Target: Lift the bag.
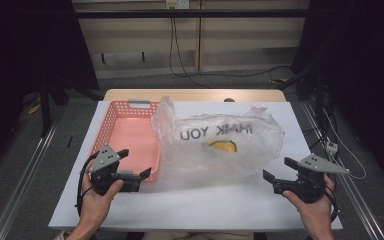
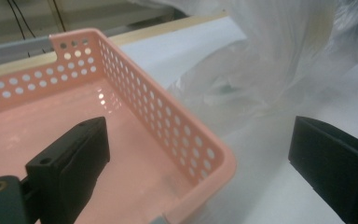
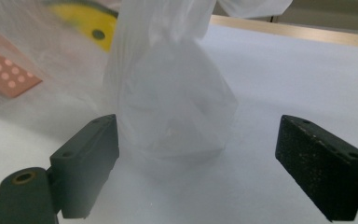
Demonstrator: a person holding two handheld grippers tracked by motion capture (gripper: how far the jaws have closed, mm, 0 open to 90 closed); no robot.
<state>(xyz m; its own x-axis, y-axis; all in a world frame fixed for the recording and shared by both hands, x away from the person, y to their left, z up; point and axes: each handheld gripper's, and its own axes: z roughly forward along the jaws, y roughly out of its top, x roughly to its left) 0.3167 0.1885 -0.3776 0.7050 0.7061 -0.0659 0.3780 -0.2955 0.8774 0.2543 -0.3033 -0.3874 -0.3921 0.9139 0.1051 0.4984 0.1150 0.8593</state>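
Bench point(image 1: 190, 200): a white sheet is spread over it, and a wooden edge is seen at the far side.
Plastic bag point(image 1: 220, 145): a clear, crumpled bag is laid at the middle of the bench, printed with dark letters seen mirrored; a yellow patch is seen through the film. Its left side is touching the basket's right wall.
Basket point(image 1: 111, 120): a pink perforated basket is set left of the bag, nothing being seen on its pink floor.
Left hand-held gripper point(image 1: 136, 162): it is held over the basket's near right corner with its jaws released wide; in the left gripper view one jaw is seen over the basket floor and the other over the bench beside the bag, with the basket wall point(image 2: 168, 121) between them but not pressed.
Right hand-held gripper point(image 1: 280, 170): it is held at the bag's near right edge, jaws spread apart; in the right gripper view a bunched fold of the bag point(image 3: 172, 102) is seen ahead between the jaws, not gripped.
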